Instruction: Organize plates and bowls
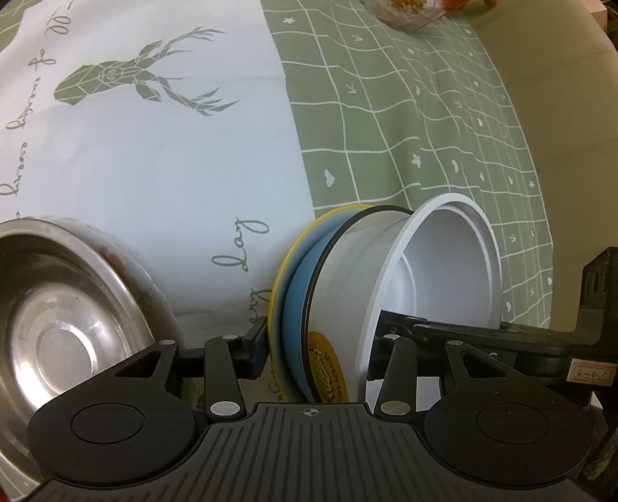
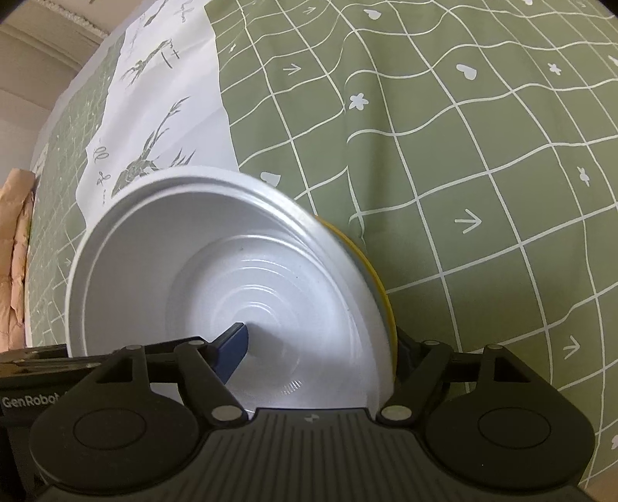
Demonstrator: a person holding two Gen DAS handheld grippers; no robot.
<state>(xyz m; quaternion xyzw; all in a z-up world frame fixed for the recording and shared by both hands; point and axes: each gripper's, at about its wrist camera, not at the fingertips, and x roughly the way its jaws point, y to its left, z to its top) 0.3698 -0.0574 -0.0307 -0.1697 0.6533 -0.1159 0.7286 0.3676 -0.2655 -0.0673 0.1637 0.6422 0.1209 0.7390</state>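
A stack stands tilted on edge: a white plastic bowl [image 1: 436, 270] on a blue plate [image 1: 299, 293] and a yellow-rimmed plate [image 1: 276, 278]. My left gripper [image 1: 314, 349] is shut on this stack, one finger behind the yellow plate, the other inside the bowl. In the right wrist view my right gripper [image 2: 320, 347] is also shut on the stack: its blue finger [image 2: 231, 347] presses inside the white bowl [image 2: 201, 247] and the other sits behind the yellow plate [image 2: 380, 285]. A steel bowl [image 1: 58, 309] lies at lower left.
The green checked tablecloth [image 2: 463, 154] has a white panel with a deer print [image 1: 135, 85]. A glass container with yellow food [image 1: 409, 11] stands at the far edge. The other gripper's black body [image 1: 595, 309] shows at the right. Brown paper [image 2: 15, 251] lies at the left.
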